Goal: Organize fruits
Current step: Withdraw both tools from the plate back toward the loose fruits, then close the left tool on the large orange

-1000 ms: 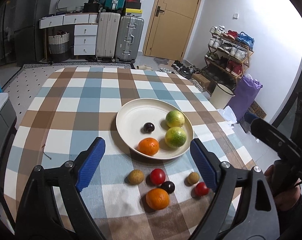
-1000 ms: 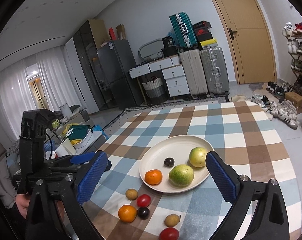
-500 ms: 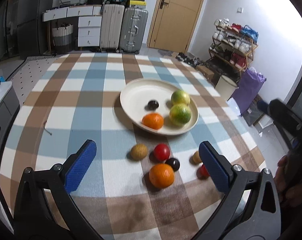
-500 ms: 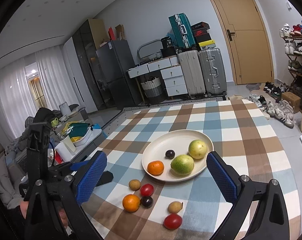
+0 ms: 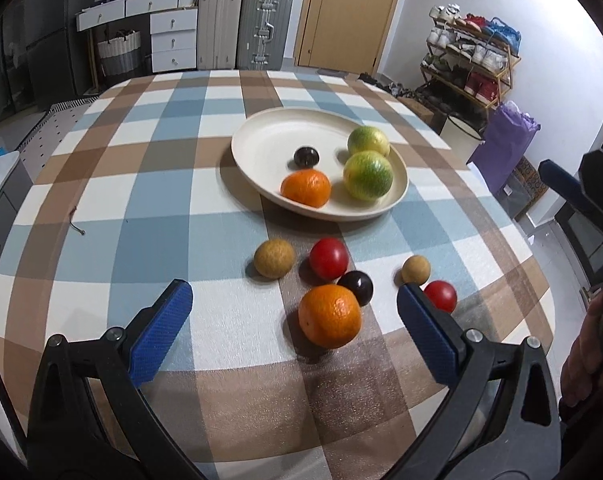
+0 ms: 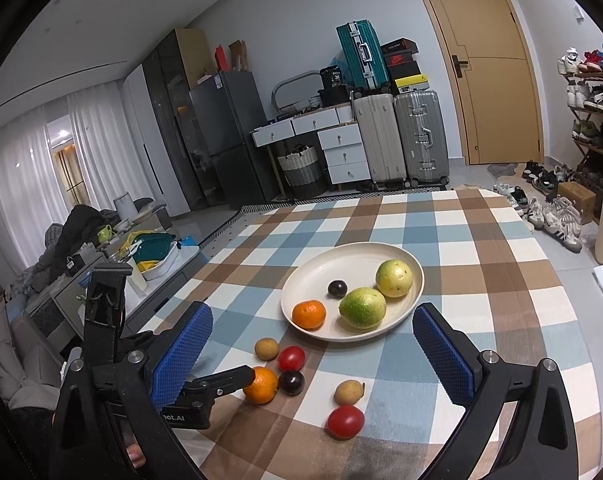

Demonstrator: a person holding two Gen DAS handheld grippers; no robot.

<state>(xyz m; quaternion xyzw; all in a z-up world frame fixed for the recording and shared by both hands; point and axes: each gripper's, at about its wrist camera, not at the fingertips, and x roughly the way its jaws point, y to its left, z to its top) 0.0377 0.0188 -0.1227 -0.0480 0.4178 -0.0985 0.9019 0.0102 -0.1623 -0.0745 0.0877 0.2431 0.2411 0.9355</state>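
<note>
I see the left gripper point(image 5: 294, 322) spread wide, nothing in it, with the loose orange point(image 5: 329, 316) right between its fingers on the checked tablecloth point(image 5: 149, 240). Right gripper point(image 6: 312, 346) is also wide and empty. From the orange: dark plum point(image 5: 355, 287) touching at 1 o'clock, red tomato point(image 5: 329, 258) at 12, brown longan point(image 5: 273, 258) at 11. Farther at 12, the cream plate point(image 5: 261, 148) holds a tangerine point(image 5: 305, 188), two green fruits and a plum.

Beyond the checked tablecloth point(image 6: 481, 240): suitcases point(image 6: 401, 136) upper centre, wooden door point(image 6: 485, 60) upper right, shoe rack point(image 5: 473, 56) right, fridge point(image 6: 229, 136) left.
</note>
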